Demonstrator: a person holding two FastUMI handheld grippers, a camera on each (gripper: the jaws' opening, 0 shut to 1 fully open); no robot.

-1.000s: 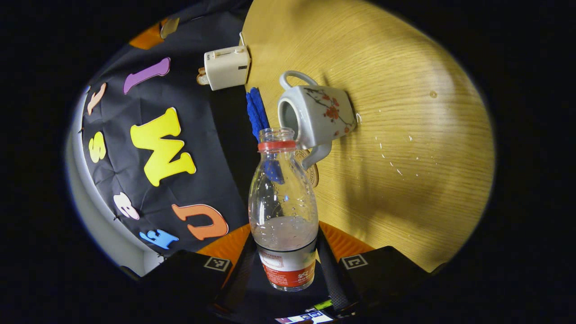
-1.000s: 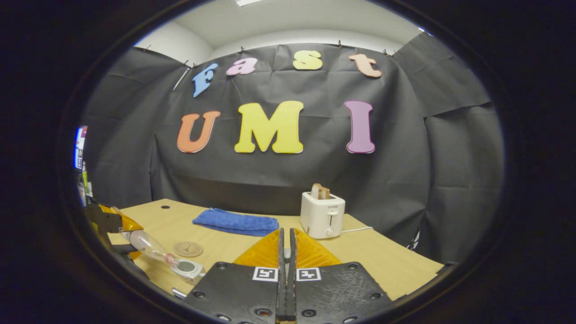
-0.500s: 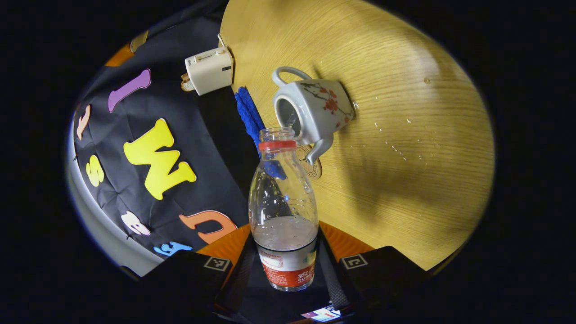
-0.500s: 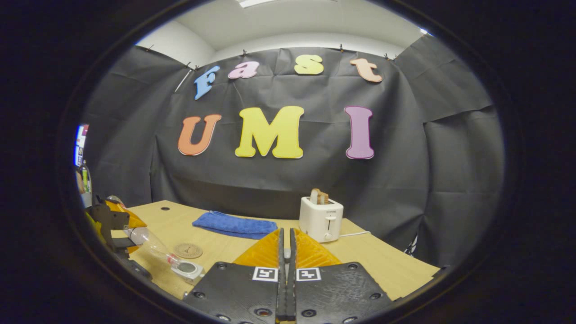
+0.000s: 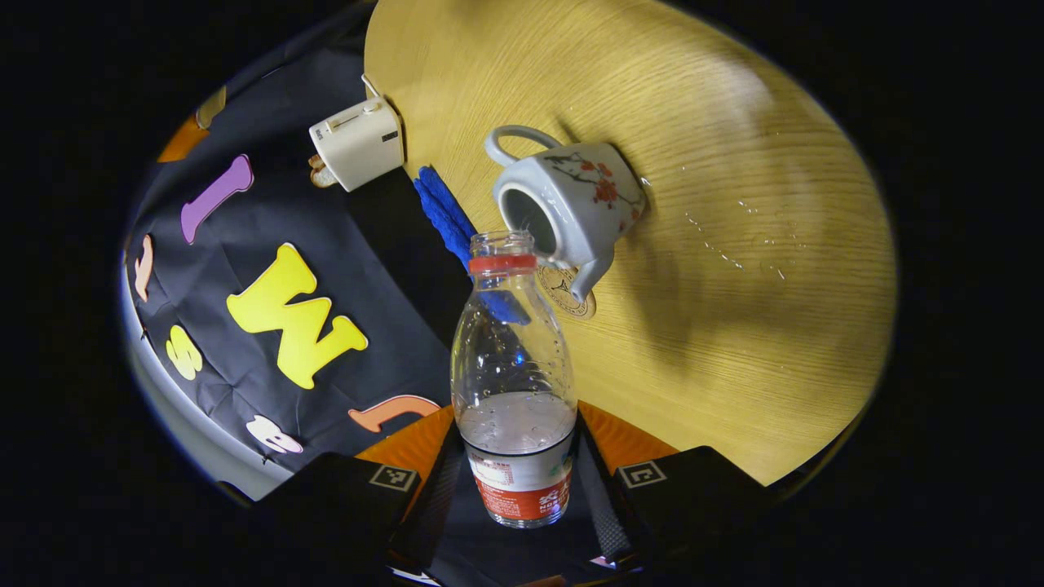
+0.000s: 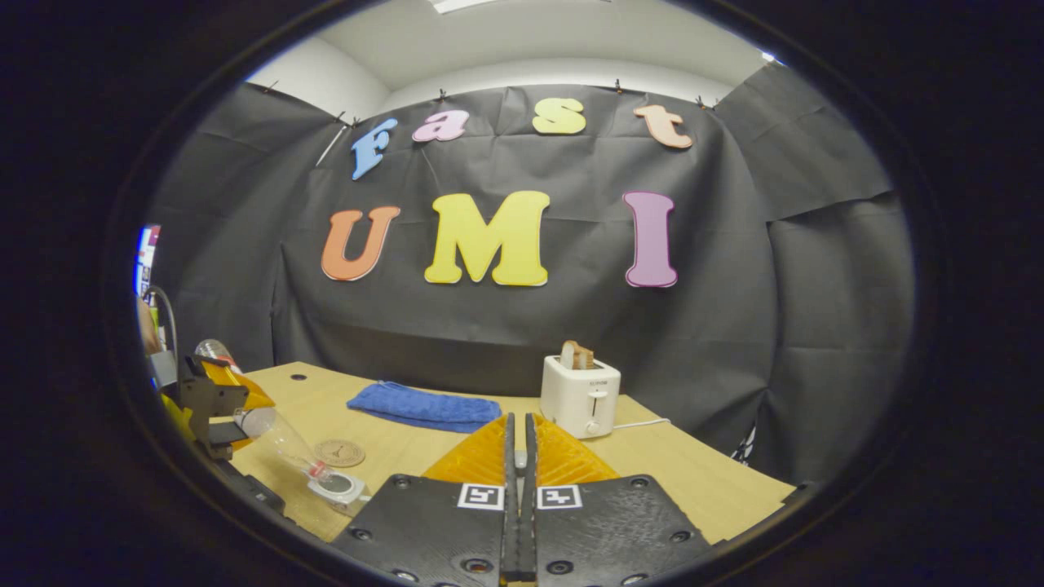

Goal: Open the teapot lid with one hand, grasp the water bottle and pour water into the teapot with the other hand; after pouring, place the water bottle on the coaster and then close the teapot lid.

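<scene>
The pale wooden desk [image 6: 391, 448] stands against black cloth walls, with a blue towel [image 6: 424, 405] and white toaster [image 6: 581, 395] at its far side and water droplets [image 5: 734, 244] scattered across it. The left gripper [image 5: 518, 481] has its jaws clamped on the water bottle [image 5: 514, 383], tipped with its neck just beside the open teapot [image 5: 567, 204], near the coaster [image 6: 339, 453]. The right gripper [image 6: 519, 456] has its jaws pressed together; what they hold, I cannot tell.
</scene>
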